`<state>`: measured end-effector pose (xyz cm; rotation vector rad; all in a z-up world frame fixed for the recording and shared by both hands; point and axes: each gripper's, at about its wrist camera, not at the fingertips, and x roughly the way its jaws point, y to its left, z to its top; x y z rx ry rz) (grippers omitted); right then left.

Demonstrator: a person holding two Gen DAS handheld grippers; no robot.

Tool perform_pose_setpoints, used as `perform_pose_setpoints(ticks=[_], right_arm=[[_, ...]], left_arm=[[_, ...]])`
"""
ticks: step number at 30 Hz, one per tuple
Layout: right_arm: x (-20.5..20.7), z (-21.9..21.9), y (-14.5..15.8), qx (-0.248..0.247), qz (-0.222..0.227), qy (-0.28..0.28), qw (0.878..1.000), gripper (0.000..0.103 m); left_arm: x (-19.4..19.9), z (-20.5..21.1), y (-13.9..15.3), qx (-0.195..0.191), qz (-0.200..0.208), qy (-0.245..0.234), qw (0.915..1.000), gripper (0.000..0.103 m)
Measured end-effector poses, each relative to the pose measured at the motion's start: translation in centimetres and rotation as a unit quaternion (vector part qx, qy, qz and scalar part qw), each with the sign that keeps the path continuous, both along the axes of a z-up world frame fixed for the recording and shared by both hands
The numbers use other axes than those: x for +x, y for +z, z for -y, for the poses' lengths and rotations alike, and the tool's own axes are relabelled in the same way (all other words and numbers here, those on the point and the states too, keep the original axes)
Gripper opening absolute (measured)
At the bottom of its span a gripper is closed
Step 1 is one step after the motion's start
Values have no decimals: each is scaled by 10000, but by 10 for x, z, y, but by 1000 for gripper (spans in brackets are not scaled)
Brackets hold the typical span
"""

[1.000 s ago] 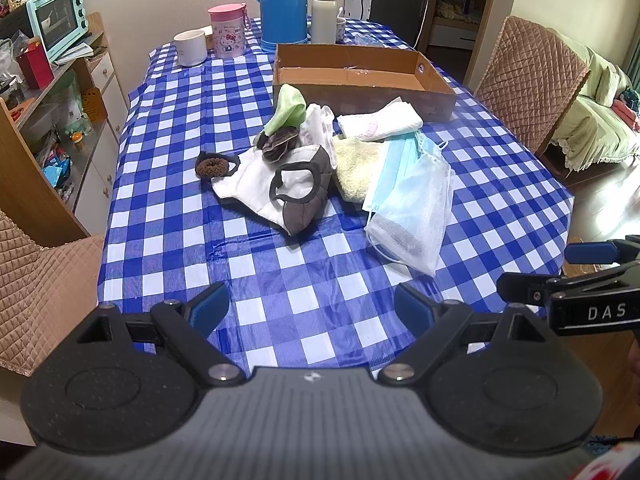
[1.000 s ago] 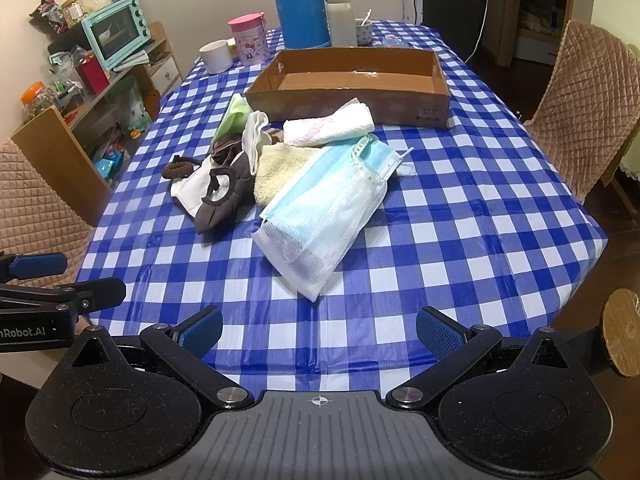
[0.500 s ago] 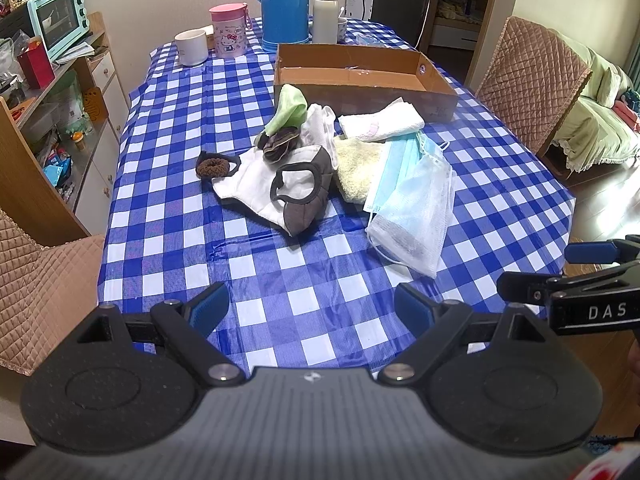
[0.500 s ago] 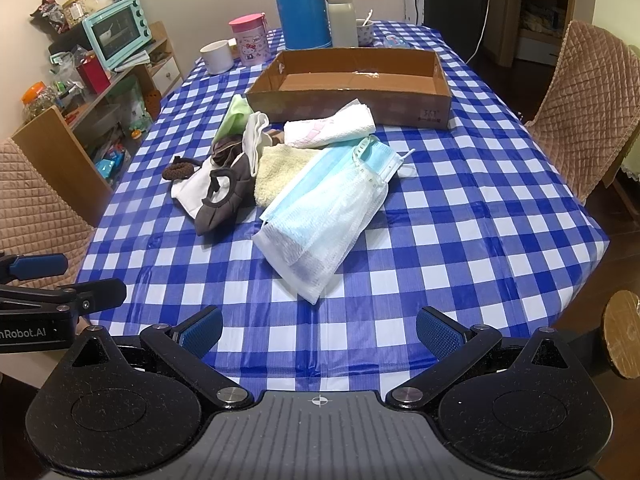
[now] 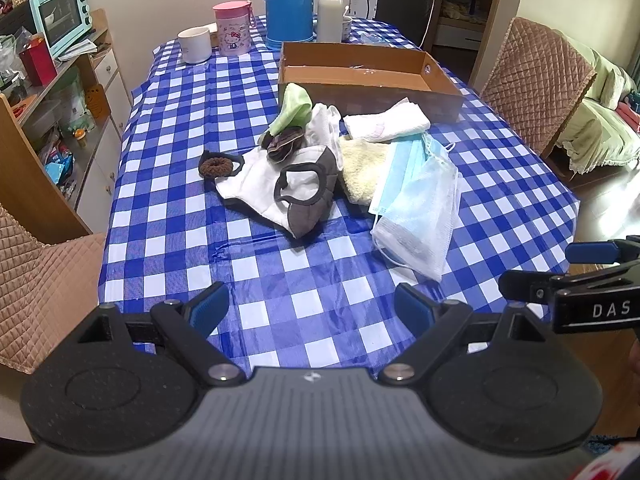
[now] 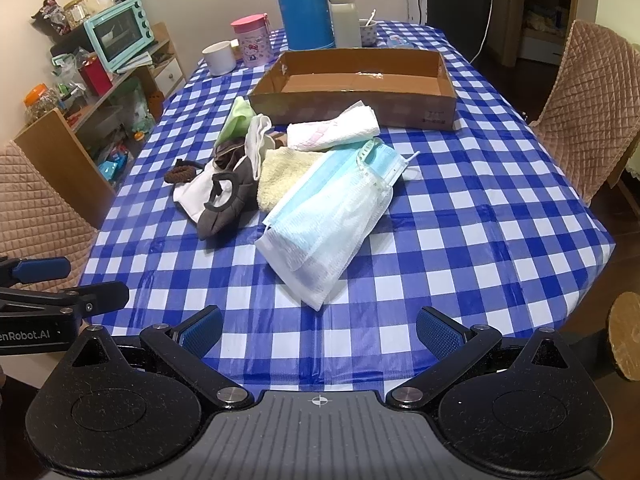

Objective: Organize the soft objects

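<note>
Glossy checked tablecloth (image 5: 168, 184), crumpled cloth heap (image 5: 320, 168); both tools (image 5: 310, 308) (image 6: 318, 330) wide-spread, empty.

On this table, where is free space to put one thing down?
The cardboard box looks empty inside. Bare cloth lies between the net bag and the right table edge, and on the near strip before both grippers. The pile from hair tie to towel is crowded.

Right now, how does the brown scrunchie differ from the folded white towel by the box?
The brown scrunchie is a small dark ring lying at the pile's left edge; the folded white towel is larger, pale with faint pink marks, folded flat, lying just before the cardboard box. Both rest on the checked tablecloth, outside the box, untouched by either gripper.
</note>
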<state>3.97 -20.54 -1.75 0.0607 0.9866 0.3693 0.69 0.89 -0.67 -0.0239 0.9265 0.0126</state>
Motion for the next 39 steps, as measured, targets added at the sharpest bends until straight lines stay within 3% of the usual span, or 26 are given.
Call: perform_pose_setpoints(ticks=[24, 39], right_arm=[[34, 2, -13, 564, 96, 159, 9982, 102], [80, -8, -50, 817, -102, 201, 9964, 78]], left_arm=[[33, -3, -13, -13, -154, 95, 9998, 87], [70, -10, -35, 85, -252, 180, 9995, 82]])
